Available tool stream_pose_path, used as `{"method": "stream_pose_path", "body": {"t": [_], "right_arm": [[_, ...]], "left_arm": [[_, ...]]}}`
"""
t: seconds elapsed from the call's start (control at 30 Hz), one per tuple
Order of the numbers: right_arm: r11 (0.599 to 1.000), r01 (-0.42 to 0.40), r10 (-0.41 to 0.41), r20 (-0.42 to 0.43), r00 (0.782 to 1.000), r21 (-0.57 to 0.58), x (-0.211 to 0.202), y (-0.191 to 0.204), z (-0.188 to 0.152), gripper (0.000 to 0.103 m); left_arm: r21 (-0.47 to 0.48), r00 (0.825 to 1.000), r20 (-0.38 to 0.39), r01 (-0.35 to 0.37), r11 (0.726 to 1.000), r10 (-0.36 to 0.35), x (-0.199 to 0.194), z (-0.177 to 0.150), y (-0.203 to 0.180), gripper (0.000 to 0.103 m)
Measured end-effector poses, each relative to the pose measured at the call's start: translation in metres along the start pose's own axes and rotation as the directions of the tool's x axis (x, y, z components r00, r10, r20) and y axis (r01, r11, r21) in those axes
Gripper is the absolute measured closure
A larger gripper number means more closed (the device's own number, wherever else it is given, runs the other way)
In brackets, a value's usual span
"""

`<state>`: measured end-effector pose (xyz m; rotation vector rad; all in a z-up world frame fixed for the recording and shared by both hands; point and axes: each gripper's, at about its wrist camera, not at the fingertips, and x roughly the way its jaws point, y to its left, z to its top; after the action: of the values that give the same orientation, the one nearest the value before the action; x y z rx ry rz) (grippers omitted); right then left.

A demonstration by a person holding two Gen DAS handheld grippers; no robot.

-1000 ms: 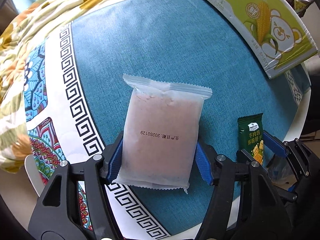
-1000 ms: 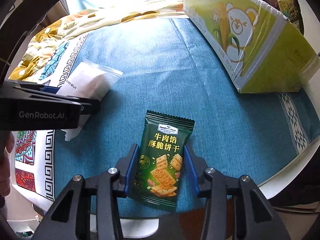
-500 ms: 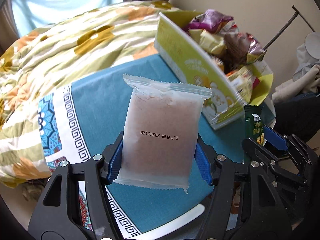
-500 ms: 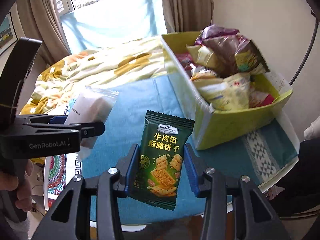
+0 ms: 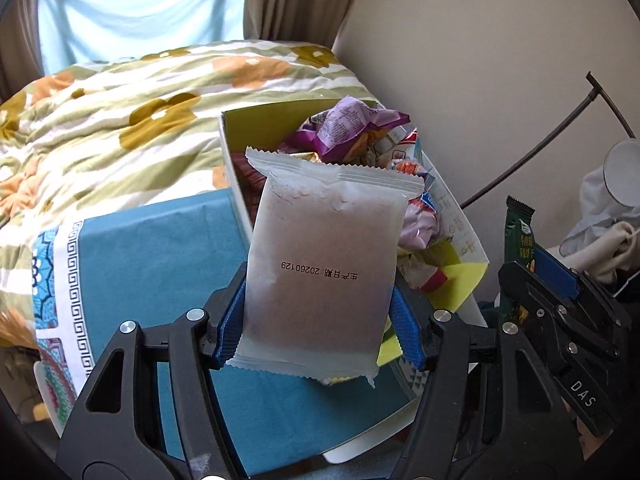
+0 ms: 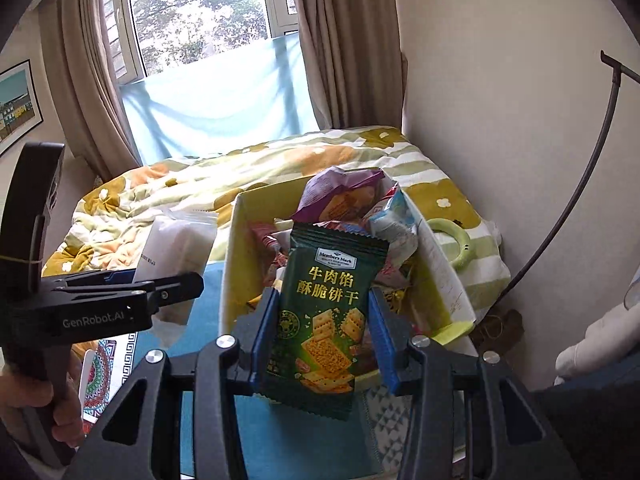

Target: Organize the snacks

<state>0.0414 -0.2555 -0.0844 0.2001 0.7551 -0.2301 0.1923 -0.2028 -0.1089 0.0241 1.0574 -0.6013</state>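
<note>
Both tongs are carrying: left tongs (image 5: 320, 322) clamping the white pouch (image 5: 322, 268), right tongs (image 6: 324, 334) clamping the green cracker packet (image 6: 326, 330), each hanging just short of the yellow box (image 6: 230, 264) ahead; next move probably calls for reaching over its rim and opening.

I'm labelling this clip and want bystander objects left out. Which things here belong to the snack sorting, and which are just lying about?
Part of the job:
- white packet in the left tongs
- green cracker packet in the right tongs
- yellow-green snack box

Just lying about:
- floral quilt
- green ring
- curtains
- framed picture
</note>
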Motion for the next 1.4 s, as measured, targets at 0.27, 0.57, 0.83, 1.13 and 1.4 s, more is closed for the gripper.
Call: {"method": "stream_pose_path", "body": {"t": [0.27,0.57,0.83,1.13,1.4], "right_arm": [[0.991,-0.100,0.095,-0.064,0.993,-0.086,0.032,-0.061,0.019,0.062],[0.978,-0.190,0.178,-0.130,0.975,-0.081,0.055,-0.095,0.013,0.062],[0.972,-0.229,0.218,-0.157,0.963,-0.054,0.075,-0.101,0.020,0.062],[0.971,-0.238,0.239,-0.164,0.957,0.025,0.091,-0.116,0.008,0.004],[0.975,-0.224,0.222,-0.151,0.963,0.003,0.066,-0.107,-0.003,0.004]], "left_arm": [[-0.165,0.995,-0.020,-0.098,0.981,0.096,0.043,-0.011,-0.023,0.011],[-0.165,0.979,-0.025,-0.203,0.965,0.201,0.028,-0.039,-0.038,0.009],[-0.167,0.965,-0.011,-0.259,0.951,0.261,0.012,-0.049,-0.039,0.009],[-0.170,0.954,-0.063,-0.301,0.938,0.295,0.020,-0.072,-0.032,0.008],[-0.158,0.954,-0.013,-0.298,0.941,0.300,-0.009,-0.085,-0.027,0.008]]}}
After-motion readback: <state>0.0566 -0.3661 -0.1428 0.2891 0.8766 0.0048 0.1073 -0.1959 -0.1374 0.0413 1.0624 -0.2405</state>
